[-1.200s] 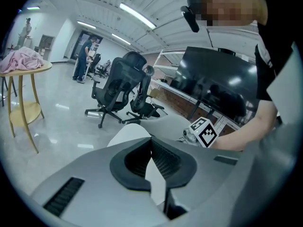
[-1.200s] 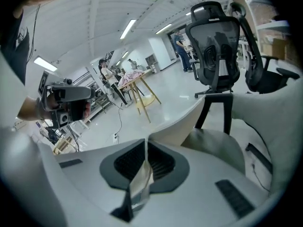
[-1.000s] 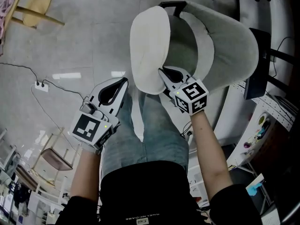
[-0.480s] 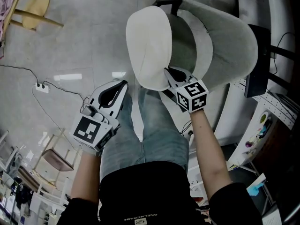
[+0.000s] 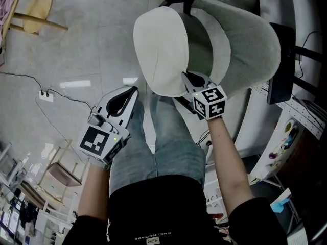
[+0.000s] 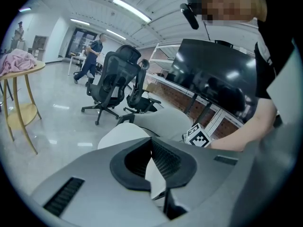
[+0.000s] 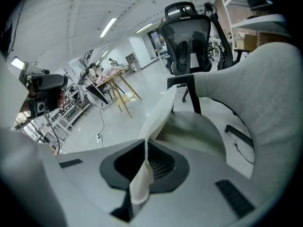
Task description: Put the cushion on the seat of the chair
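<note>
Jaws of the left gripper [image 5: 135,91] close on nothing, just beside the white cushion [image 5: 158,45]. The cushion stands on edge over the front of the chair [image 5: 253,40], its lower rim pinched in the narrowly closed right gripper [image 5: 186,77]. Placing looks under way: the next move, I judge, is to tip the cushion flat onto the bare seat [image 5: 200,47] and release it. The power strip [image 5: 45,92] on the floor lies well apart, and only the chair's curved back crowds the seat.

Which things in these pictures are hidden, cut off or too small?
Front of the chair seat: head view, behind the cushion.
Pink cloth: head view, cut by the left edge.
Distant person: left gripper view, too small to tell the activity.
</note>
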A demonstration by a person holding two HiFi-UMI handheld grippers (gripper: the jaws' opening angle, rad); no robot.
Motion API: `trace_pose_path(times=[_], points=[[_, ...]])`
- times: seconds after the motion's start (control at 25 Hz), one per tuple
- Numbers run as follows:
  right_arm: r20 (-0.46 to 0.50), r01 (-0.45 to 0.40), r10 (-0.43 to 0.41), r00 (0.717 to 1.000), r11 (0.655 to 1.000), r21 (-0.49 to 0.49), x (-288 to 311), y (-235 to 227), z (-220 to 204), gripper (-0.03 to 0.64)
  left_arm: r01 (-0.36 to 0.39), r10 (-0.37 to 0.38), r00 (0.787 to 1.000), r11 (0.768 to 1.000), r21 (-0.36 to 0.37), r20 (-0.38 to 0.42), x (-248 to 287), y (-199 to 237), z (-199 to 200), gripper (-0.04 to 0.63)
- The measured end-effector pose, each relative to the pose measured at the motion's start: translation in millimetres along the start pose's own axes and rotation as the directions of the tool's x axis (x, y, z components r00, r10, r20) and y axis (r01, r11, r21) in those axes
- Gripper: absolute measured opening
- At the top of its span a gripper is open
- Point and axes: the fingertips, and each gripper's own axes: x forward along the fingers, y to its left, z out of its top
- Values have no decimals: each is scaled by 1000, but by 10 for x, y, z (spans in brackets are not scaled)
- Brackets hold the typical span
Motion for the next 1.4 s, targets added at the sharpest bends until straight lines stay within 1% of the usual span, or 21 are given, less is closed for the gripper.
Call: trace_pose_path(times=[0.4,0.68,1.12,1.4], points=[[-11,59,-58,998,996,60,-45,-250,-170,28,8,-8,1000,1000,18,-22,76,-27,-15,12],[-41,100,-97,994,993,62,17,-473,-227,28,12,-11,999,999,35,-37,142,-36,6,12],[-121,176,-164,979,980,92,131,-903,-423,28,1,-1,999,1000,19,-42,245,28,-7,12],[-174,236,-213,961,964,121,254,-1141,-550,28,-12,11,999,1000,-16,-53,295,121,-4,12]])
